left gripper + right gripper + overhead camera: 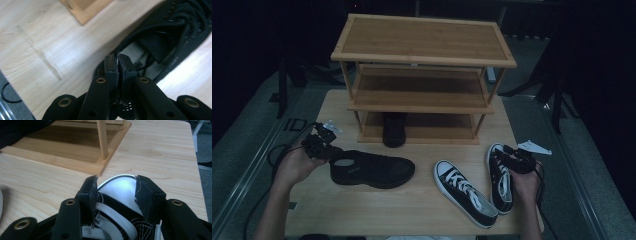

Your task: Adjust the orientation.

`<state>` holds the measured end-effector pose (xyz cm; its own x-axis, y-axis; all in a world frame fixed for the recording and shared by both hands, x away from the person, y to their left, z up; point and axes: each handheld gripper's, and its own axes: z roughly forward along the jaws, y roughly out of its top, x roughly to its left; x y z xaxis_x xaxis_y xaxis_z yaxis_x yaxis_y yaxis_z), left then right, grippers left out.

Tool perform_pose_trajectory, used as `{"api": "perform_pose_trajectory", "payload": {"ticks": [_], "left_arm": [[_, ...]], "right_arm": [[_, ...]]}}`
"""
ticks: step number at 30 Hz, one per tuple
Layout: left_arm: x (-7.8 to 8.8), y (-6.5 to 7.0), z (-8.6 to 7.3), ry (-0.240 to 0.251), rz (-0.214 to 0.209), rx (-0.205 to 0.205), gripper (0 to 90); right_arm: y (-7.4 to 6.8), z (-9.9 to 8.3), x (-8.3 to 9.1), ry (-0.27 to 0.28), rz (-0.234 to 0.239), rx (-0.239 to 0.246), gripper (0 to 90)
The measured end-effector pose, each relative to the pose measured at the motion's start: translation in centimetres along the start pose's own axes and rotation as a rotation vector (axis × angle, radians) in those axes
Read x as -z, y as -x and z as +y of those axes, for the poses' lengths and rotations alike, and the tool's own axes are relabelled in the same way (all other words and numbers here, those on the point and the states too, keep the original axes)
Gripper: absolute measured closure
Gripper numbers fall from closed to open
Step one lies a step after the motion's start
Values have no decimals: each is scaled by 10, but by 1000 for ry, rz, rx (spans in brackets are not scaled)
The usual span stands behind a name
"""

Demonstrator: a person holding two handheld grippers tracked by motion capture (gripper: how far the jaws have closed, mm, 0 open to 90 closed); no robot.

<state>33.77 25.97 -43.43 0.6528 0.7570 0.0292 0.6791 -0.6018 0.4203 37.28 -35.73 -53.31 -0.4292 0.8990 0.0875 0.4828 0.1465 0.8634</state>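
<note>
A black lace-up shoe (377,170) lies on its side on the wooden table (412,210), toe to the right. My left gripper (328,152) is shut on its heel collar; in the left gripper view the gripper (117,58) pinches the collar's edge, with the shoe (170,37) running off to the upper right. Two black-and-white sneakers sit at the right. My right gripper (512,160) straddles the toe of the right-hand sneaker (502,185). In the right gripper view its pads (91,192) touch both sides of the white toe cap (120,190), between the fingertips of the gripper (116,183).
A three-tier wooden shoe rack (422,40) stands at the back of the table, with another black shoe (394,129) on its bottom shelf. The second sneaker (464,192) lies diagonally near the front edge. White tags (534,146) lie by the table's sides.
</note>
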Motion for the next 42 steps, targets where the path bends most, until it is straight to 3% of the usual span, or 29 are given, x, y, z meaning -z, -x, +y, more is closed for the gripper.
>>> {"api": "perform_pose_trajectory", "payload": {"ticks": [4, 5, 8, 10, 15, 18, 20, 22, 25, 29, 32, 39, 42], "left_arm": [[0, 2, 2, -12, 24, -34, 842], [1, 1, 2, -6, 19, -37, 787], [5, -1, 0, 24, 9, -35, 742], [10, -2, -2, 59, -3, -21, 732], [26, -10, -7, 136, 11, 18, 739], [28, -12, -8, 131, 101, 21, 836], [21, -16, -10, 132, 134, 40, 896], [17, -18, -12, 127, 137, 54, 899], [-3, -25, -22, 97, 113, 97, 900], [-19, -24, -33, 73, 102, 112, 900], [-20, -24, -37, 86, 98, 129, 900], [-34, -16, -65, 90, 80, 155, 900], [-39, -15, -73, 125, 78, 185, 900]], "right_arm": [[0, 0, 0, 0, 0, -1, 526], [0, 0, 0, 0, 0, 0, 526], [0, 0, 0, 0, 0, 1, 526], [0, 0, 0, 0, 1, 0, 526], [0, 0, 0, 0, 0, 0, 526], [0, 0, 0, 0, -1, -1, 526], [0, 0, 0, 0, -1, 0, 526], [0, 0, 0, 0, -1, 0, 526], [0, 0, 0, 0, 0, 0, 526], [0, 0, 0, 1, 0, 0, 526], [0, 0, 0, 0, 0, 0, 526], [0, 0, 0, 1, -1, -2, 526], [0, 0, 0, 0, -2, -2, 526]]}}
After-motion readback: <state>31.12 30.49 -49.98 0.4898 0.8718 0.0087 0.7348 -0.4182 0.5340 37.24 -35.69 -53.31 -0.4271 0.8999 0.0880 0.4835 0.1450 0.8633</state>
